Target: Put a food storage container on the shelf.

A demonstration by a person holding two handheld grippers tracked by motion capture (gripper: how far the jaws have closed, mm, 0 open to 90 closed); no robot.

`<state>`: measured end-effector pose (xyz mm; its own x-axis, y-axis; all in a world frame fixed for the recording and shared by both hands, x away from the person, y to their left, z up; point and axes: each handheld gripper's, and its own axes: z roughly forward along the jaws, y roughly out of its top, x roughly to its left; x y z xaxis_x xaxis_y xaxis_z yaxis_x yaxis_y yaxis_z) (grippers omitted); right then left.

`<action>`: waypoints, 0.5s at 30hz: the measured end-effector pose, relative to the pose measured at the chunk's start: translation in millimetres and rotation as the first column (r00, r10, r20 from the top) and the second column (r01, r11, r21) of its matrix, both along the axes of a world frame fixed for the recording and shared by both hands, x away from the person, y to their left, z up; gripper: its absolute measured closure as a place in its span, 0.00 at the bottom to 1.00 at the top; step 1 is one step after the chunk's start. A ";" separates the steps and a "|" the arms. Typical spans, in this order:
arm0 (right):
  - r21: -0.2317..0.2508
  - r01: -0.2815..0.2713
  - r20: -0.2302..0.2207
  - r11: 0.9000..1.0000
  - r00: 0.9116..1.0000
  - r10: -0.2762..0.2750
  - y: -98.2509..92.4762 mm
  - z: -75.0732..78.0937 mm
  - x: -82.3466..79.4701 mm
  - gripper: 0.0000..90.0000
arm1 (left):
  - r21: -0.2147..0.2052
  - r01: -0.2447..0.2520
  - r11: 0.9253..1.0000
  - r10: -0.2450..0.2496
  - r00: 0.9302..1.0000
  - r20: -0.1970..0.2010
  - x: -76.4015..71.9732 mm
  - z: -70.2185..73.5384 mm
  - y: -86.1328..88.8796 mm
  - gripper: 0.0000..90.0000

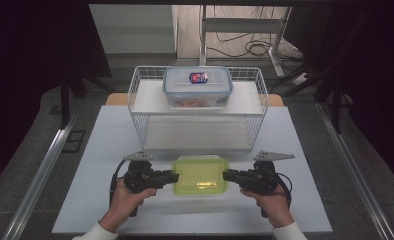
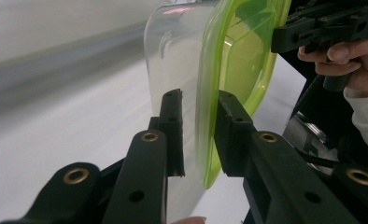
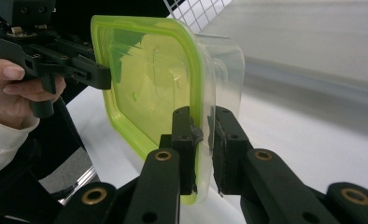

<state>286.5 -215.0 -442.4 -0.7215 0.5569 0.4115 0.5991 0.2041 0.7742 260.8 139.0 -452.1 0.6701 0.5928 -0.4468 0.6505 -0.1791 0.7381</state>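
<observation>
Left gripper (image 1: 174,176): held in the person's left hand (image 1: 127,197) at the near edge of the table; its jaws are clamped on the left short end of the green-lidded container (image 1: 200,176), one jaw on the lid side and one on the clear body.
Right gripper (image 1: 226,175): held in the right hand (image 1: 270,200), level with the left one; its jaws are pinched on the container's right short end in the same way.
Container: one clear box with a lime-green lid, gripped between the two grippers near the front of the table, just before the wire basket (image 1: 140,107); whether it touches the table cannot be told.
Orientation: lid is turned upward in the high view; the long axis is laid left to right, from one gripper to the other.
Basket: one white wire basket, set farther back at the table's middle.
Second container (image 1: 198,87): one clear box with a blue-edged lid and a sticker, placed in the basket's far part.
Count: two containers, two grippers, one basket.
Surface: a pale, plain table top (image 1: 95,165).
Room: grey floor, dark surroundings at both sides, cables and a metal frame seen at the back.
</observation>
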 end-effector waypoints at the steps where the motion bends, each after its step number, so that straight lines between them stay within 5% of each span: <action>1: 0.000 0.000 0.000 1.000 1.000 0.000 0.0 0.0 0.0 0.89 | 0.001 -0.003 1.000 0.003 1.000 0.003 1.4 2.0 0.7 0.83; 15: 0.021 -0.001 0.055 1.000 0.999 0.000 9.4 46.7 23.0 0.89 | 0.000 -0.013 1.000 0.013 0.998 0.069 24.1 53.1 10.1 0.83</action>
